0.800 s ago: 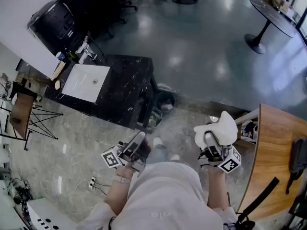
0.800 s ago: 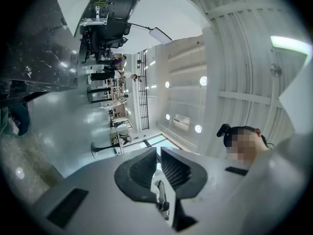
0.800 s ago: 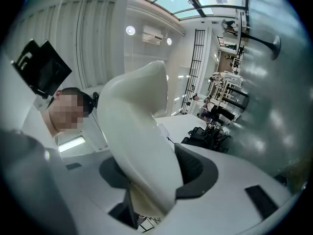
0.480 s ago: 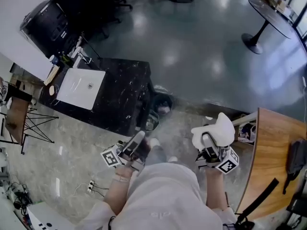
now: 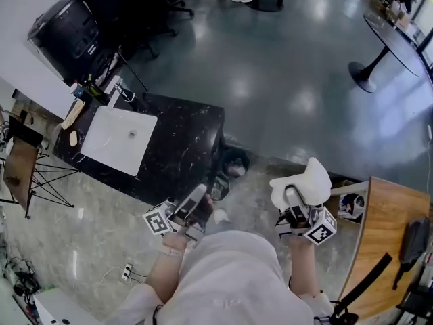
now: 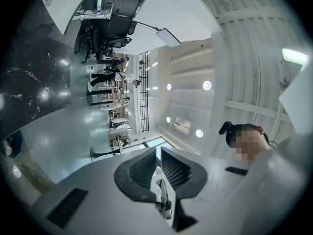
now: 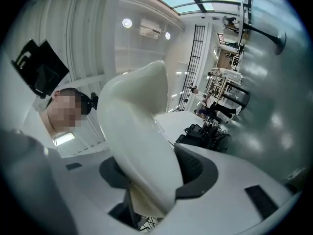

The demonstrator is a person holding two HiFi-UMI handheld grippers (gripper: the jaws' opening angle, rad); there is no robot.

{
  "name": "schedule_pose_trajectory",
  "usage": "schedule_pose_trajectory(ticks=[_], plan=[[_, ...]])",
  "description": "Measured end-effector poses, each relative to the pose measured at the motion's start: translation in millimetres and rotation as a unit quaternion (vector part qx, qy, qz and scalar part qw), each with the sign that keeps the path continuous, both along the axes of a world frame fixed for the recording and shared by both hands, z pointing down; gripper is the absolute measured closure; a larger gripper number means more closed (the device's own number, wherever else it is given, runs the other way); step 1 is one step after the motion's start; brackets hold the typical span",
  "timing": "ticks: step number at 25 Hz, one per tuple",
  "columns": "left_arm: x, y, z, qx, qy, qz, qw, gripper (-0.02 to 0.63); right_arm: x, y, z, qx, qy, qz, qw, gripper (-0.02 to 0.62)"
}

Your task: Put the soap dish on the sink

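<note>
In the head view my right gripper [image 5: 295,212] is shut on a white soap dish [image 5: 302,183], held out in front of the person's chest. In the right gripper view the soap dish [image 7: 139,146] stands on edge between the dark pads [image 7: 195,168] and fills the middle of the picture. My left gripper [image 5: 193,208] is held at the person's left; in the left gripper view its pads [image 6: 142,170] stand together with nothing between them. The white sink [image 5: 118,139] is set in a black marble counter [image 5: 183,147], ahead and to the left, well apart from both grippers.
A faucet and several bottles [image 5: 95,90] stand at the sink's far side. Beside the counter's right end sits a dark bin [image 5: 234,162]. At the right is a wooden table [image 5: 385,242], and a round pedestal table [image 5: 396,29] farther off. A folding stand [image 5: 20,168] is left of the counter.
The counter with the sink has shifted right and down in the head view, a little nearer. Both grippers keep their pose, the dish still in the right one.
</note>
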State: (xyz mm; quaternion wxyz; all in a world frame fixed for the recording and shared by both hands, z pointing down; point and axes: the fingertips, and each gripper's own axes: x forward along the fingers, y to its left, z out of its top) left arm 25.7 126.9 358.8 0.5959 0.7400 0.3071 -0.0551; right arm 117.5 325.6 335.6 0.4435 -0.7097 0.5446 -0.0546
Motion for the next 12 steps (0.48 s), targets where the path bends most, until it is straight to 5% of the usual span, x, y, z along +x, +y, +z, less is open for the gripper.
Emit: schedule_pose_trajectory(ticks=[12], plan=[[16, -82, 7, -0.029, -0.008, -0.018, 0.9994, 0.577, 24, -87, -8, -0.011, 0.003, -0.021, 1.0, 0.377]])
